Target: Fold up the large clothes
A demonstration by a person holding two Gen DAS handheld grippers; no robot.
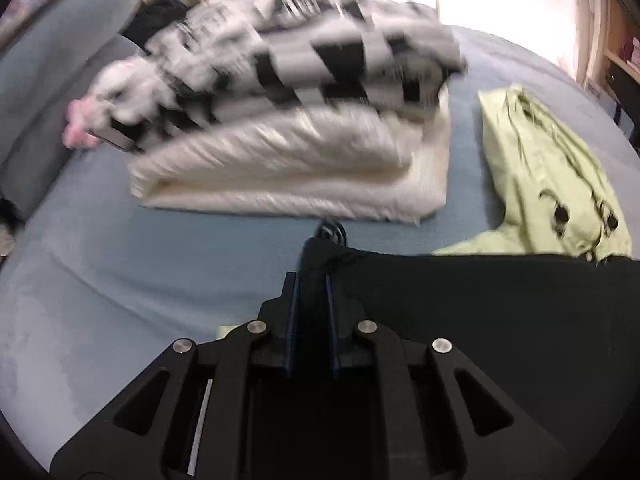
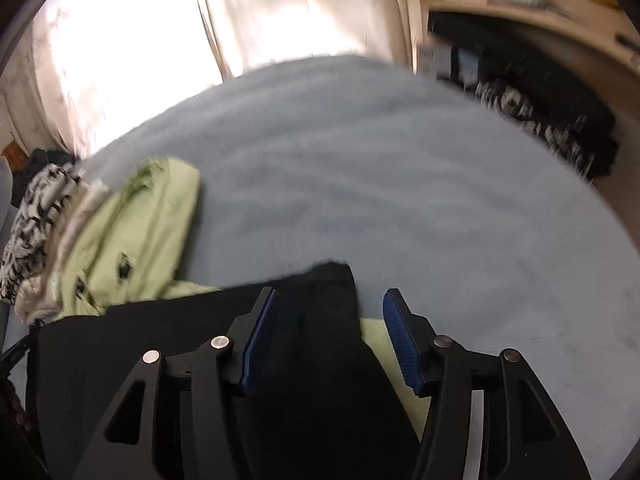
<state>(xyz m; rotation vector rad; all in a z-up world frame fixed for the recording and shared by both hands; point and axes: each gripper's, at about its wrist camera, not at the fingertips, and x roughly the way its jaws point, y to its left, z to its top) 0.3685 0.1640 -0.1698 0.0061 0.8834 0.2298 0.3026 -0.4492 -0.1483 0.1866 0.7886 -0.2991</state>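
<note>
Left wrist view, left to right. Grey-blue pillows point(image 1: 48, 80) stacked along the bed's left edge. Bed point(image 1: 120, 272) covered in a pale blue fleecy sheet. Toward the far side, a folded cream blanket point(image 1: 288, 176) lies flat, with a black-and-white patterned garment point(image 1: 304, 56) piled on top; something pink point(image 1: 78, 126) pokes out at the pile's left end, blurred. Right of the pile, apart from it, a light green jacket point(image 1: 548, 176) lies crumpled near the bed's right edge. At the near edge, the left gripper point(image 1: 312, 284) has its jaws narrow, pinched on a corner of the black garment point(image 1: 500, 312), which stretches taut to the right, overlapping the green jacket's lower part.

Right wrist view, left to right. The patterned pile and green jacket point(image 2: 132, 232) sit at the far left. Black garment point(image 2: 168, 344) spans the near edge of the bed point(image 2: 400, 184). Right gripper point(image 2: 330, 312) jaws stand apart; the garment's corner lies between them against the left pad, clear of the right pad. Curtains point(image 2: 280, 8) behind; wooden shelving point(image 2: 540, 40) with dark folded items at far right.
</note>
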